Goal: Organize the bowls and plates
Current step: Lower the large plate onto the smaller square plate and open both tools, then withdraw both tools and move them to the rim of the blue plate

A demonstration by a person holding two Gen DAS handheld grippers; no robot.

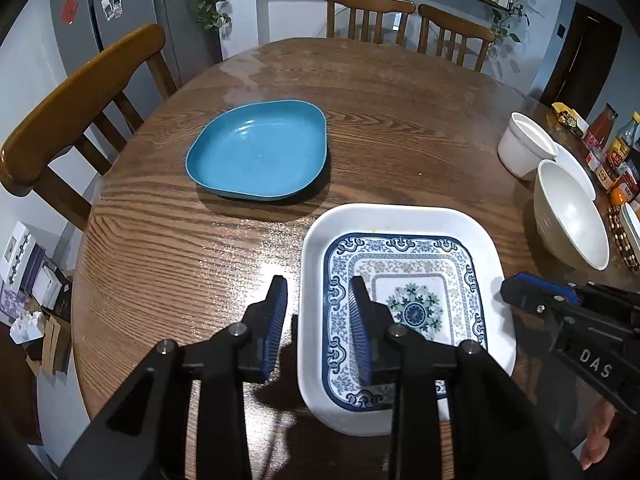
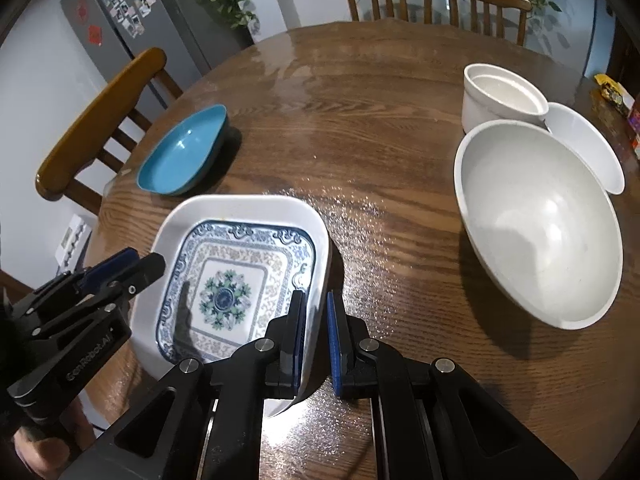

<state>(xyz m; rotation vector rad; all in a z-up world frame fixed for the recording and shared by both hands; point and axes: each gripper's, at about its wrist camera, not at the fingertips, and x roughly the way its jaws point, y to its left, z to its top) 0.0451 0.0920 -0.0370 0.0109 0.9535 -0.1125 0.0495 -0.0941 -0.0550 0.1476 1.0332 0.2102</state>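
Note:
A white rectangular plate with a blue floral pattern [image 1: 404, 304] lies on the wooden table; it also shows in the right wrist view [image 2: 236, 276]. My left gripper [image 1: 318, 292] is open and straddles the plate's left rim. My right gripper [image 2: 318, 304] has its jaws close around the plate's right rim. A blue plate [image 1: 258, 150] sits farther back left, and shows in the right wrist view too [image 2: 182, 152]. A large white bowl [image 2: 536, 224], a white cup-like bowl [image 2: 500, 96] and a small white dish [image 2: 588, 144] stand at the right.
Wooden chairs [image 1: 80, 108] stand around the round table [image 1: 380, 92]. Bottles and jars [image 1: 612, 148] crowd the right edge. A fridge [image 2: 120, 12] stands behind at the left.

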